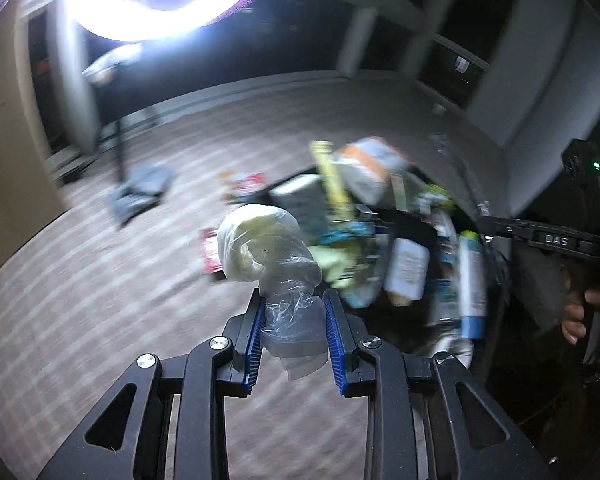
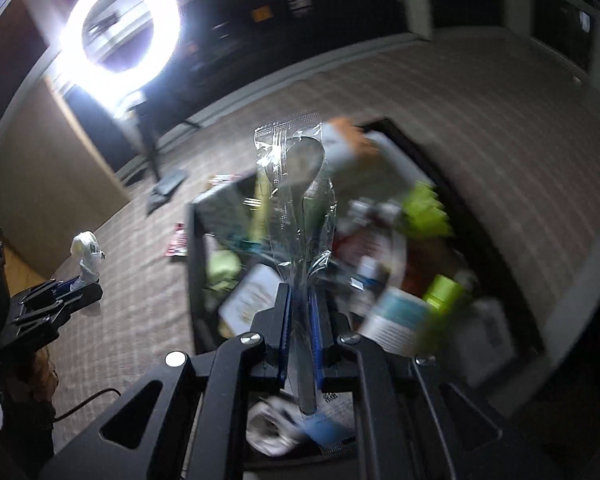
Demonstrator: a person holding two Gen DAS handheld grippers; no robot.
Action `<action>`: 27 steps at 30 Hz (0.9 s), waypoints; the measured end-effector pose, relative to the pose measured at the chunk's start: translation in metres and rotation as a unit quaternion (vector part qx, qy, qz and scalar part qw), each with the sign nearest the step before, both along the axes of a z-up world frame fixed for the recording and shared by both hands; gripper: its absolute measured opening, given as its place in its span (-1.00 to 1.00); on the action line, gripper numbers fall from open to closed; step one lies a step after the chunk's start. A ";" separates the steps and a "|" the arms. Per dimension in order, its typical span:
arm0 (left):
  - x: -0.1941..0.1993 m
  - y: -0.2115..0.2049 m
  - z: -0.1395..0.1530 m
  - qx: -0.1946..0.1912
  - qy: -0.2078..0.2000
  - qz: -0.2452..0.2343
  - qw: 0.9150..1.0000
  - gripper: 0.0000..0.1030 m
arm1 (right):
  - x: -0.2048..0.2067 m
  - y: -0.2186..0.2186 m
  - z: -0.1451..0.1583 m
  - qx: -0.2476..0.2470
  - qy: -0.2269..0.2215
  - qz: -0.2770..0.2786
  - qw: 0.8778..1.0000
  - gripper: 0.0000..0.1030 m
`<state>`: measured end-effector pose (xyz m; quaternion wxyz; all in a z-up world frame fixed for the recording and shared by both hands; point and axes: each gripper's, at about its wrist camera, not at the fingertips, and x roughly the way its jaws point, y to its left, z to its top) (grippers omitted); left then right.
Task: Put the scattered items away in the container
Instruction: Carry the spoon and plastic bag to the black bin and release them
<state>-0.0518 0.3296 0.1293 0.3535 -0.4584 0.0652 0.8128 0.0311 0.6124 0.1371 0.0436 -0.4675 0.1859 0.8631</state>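
Transport step: left tool [image 1: 294, 328] grips bagged wad [image 1: 260, 248], right tool [image 2: 300, 320] pinches wrapped spoon [image 2: 300, 184]; next, release both over the container [image 2: 196, 240].

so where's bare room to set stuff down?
Bare carpet left of the black container, up to the ring-light stand, and right of it. Container is crowded; red packets litter its left side.
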 end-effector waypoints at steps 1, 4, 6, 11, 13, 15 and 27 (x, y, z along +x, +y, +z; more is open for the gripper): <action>0.004 0.010 0.001 0.004 0.003 -0.015 1.000 -0.49 | 0.006 0.006 -0.003 -0.001 -0.001 -0.011 1.000 -0.82; 0.017 0.043 0.002 0.003 0.009 -0.057 0.998 -0.48 | 0.025 0.021 -0.006 -0.007 -0.001 -0.041 0.999 -0.82; 0.023 0.065 -0.001 0.001 0.009 -0.080 0.997 -0.49 | 0.033 0.030 -0.008 -0.005 -0.003 -0.057 0.998 -0.82; 0.037 0.111 -0.005 -0.001 0.012 -0.130 0.991 -0.49 | 0.045 0.050 -0.019 -0.005 -0.009 -0.094 0.996 -0.82; 0.045 0.129 -0.005 -0.002 0.021 -0.149 0.989 -0.48 | 0.046 0.057 -0.024 -0.003 -0.014 -0.101 0.995 -0.82; 0.051 0.144 -0.005 -0.005 0.030 -0.161 0.986 -0.48 | 0.043 0.062 -0.030 0.002 -0.019 -0.105 0.994 -0.82; 0.032 0.174 -0.013 -0.021 0.041 -0.136 0.990 0.10 | 0.026 0.086 -0.042 -0.004 0.002 -0.121 0.993 -0.23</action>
